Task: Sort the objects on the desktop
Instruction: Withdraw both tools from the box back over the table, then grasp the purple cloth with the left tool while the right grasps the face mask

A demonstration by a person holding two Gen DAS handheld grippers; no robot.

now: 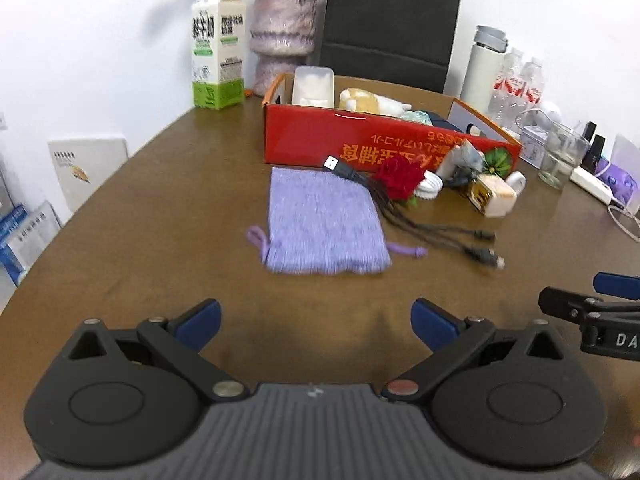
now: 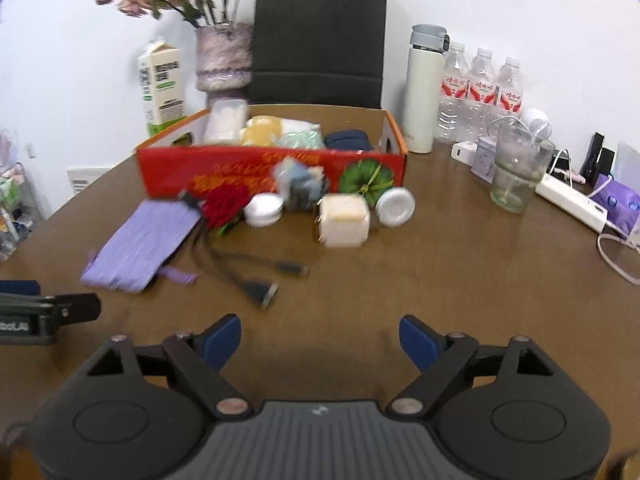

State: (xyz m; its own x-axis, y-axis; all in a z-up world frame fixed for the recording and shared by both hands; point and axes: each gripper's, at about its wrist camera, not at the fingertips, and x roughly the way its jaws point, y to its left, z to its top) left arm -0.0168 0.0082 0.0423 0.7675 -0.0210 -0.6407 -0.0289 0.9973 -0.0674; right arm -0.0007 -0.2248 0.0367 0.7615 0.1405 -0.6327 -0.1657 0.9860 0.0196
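A: Jaws?
B: Left gripper [image 1: 316,322] spread wide, nothing btwn. Right gripper [image 2: 320,338] same, spread, empty.
A: Stuff?
B: Purple pouch [image 1: 322,224] mid-frame, black cable [image 1: 420,216] just right of it. Charger cube [image 2: 344,220] center, red rose [image 2: 224,204] left of it, red box [image 2: 272,168] behind.

Right gripper [image 2: 320,340] spread; blurred, perhaps charger cube [image 2: 344,220] ahead.

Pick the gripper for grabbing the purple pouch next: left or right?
Left. The purple pouch lies straight ahead of the open left gripper; for the open right gripper it sits off to the side.
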